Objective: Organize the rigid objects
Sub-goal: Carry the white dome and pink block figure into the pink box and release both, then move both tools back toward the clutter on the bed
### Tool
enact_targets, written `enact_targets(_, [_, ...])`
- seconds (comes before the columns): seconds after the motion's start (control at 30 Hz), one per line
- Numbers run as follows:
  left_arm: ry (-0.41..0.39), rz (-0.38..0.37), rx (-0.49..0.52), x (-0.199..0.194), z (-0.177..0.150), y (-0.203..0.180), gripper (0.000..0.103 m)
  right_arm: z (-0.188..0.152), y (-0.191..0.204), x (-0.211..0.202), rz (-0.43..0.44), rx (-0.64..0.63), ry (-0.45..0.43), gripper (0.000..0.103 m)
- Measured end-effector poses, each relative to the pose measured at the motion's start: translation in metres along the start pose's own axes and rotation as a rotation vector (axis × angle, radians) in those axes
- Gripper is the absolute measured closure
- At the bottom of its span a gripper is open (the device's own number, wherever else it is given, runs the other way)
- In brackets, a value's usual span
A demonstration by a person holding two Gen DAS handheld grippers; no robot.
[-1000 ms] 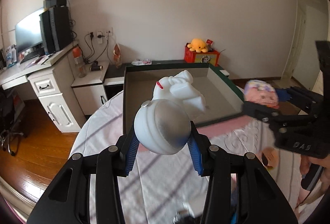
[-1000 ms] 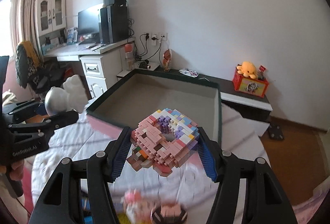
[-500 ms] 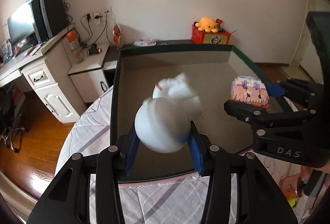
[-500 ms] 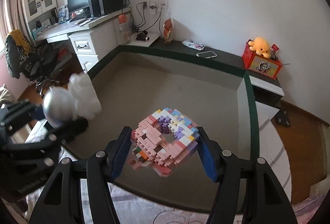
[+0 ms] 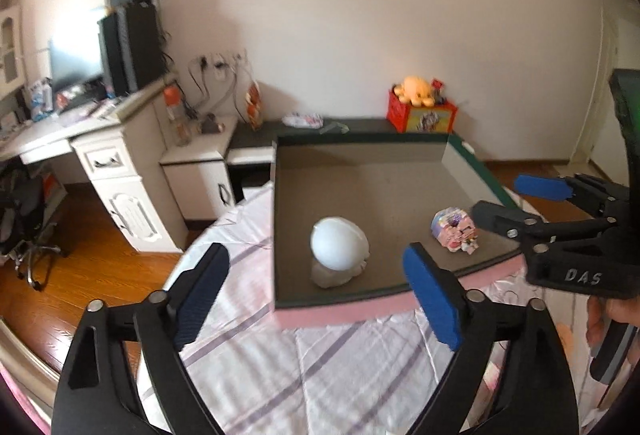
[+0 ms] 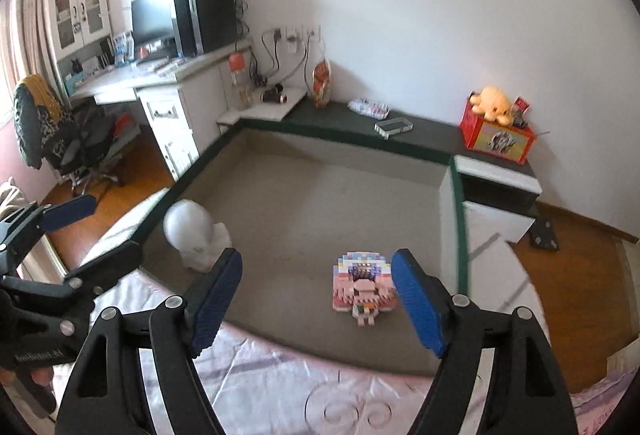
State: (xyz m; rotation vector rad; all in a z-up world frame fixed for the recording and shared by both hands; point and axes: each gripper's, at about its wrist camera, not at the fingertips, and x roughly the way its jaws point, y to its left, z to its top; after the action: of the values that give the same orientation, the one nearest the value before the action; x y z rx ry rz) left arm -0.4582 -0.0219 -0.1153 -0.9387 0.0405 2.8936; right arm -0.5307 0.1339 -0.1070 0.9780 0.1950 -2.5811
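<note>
A white figurine with a round head (image 5: 338, 251) stands inside the shallow dark-rimmed box (image 5: 280, 227), near its front left corner; it also shows in the right wrist view (image 6: 196, 235). A pastel brick-built model (image 6: 362, 289) stands in the box near its front right, and shows in the left wrist view (image 5: 454, 231). My left gripper (image 5: 316, 295) is open and empty, just in front of the box. My right gripper (image 6: 316, 295) is open and empty, just behind the brick model.
The box (image 6: 458, 219) lies on a bed with a striped pink-white cover (image 5: 320, 363). A white desk (image 5: 104, 159) with a monitor stands at the left. A red box with a yellow plush (image 6: 496, 127) sits on a low dark cabinet by the wall.
Both grippers opened and let go: the white figurine and the brick model now stand in the box. Both grippers drew back toward the box's front edge.
</note>
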Motion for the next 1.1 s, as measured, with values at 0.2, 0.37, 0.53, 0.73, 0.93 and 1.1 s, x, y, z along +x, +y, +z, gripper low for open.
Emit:
enact_targets(0.2, [-0.136,0.075,-0.004,-0.077,-0.022,0.000,0.001,-0.019,0.016,-0.069,-0.033,-0.016,-0.140,0.022])
enact_targets(0.37, [-0.207,0.110,-0.025,-0.132,-0.045,-0.005,0.000,-0.051,0.037,-0.125,-0.109,-0.040,-0.264,0.020])
enact_targets(0.53, [-0.227,0.127,-0.013,-0.168,-0.068,-0.018,0.000,-0.078,0.050,-0.155,-0.146,-0.023,-0.302,0.019])
enact_targets(0.73, [-0.220,0.073,0.003,-0.188,-0.086,-0.031,0.000,-0.105,0.047,-0.175,-0.135,0.029,-0.298,0.019])
enact_targets(0.93, [-0.215,0.068,0.020,-0.197,-0.094,-0.043,0.000,-0.124,0.046,-0.188,-0.148,0.039,-0.300,0.019])
enact_targets(1.1, [-0.195,0.092,0.037,-0.197,-0.102,-0.050,0.000,-0.137,0.043,-0.190,-0.148,0.051,-0.292,0.019])
